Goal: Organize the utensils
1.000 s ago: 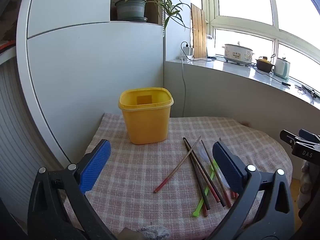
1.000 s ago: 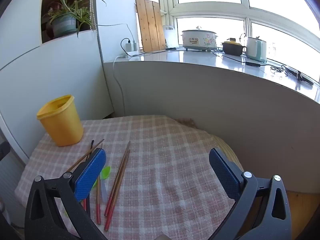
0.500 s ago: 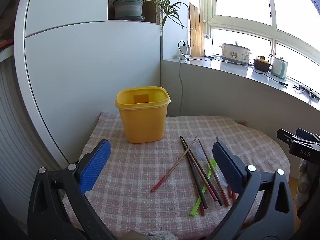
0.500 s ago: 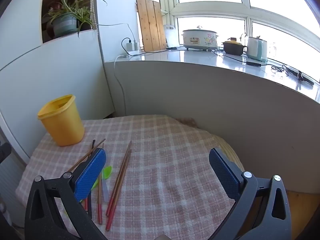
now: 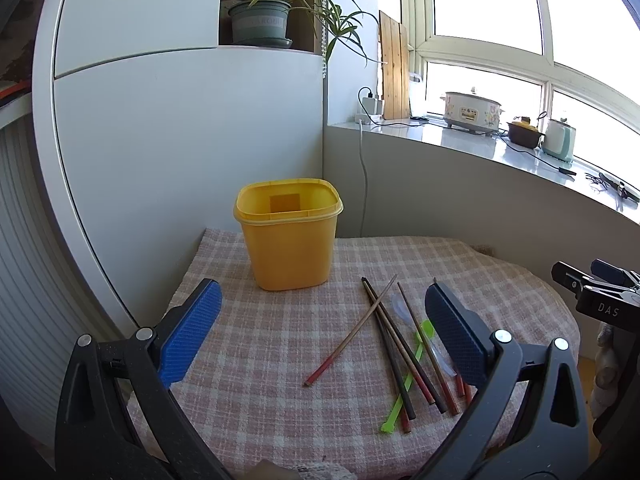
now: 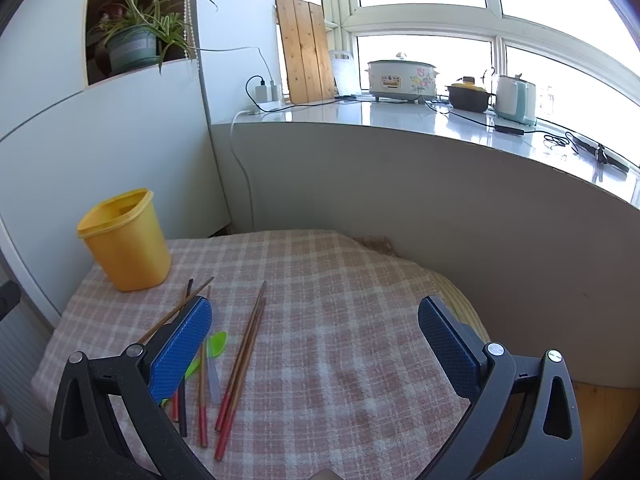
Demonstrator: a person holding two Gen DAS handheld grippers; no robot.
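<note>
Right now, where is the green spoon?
In the left wrist view the green spoon lies flat on the checked cloth, among the chopsticks, right of the yellow container.

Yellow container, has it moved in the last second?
No. The yellow container sits at the same spot on the checked cloth, near its back corner.

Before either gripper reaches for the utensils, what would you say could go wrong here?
The chopsticks lie crossed in a pile, so a grasp may catch several or scatter them. The green spoon sits beneath them and could get dragged. The yellow container looks light and empty; a stick striking its rim might tip it.
</note>
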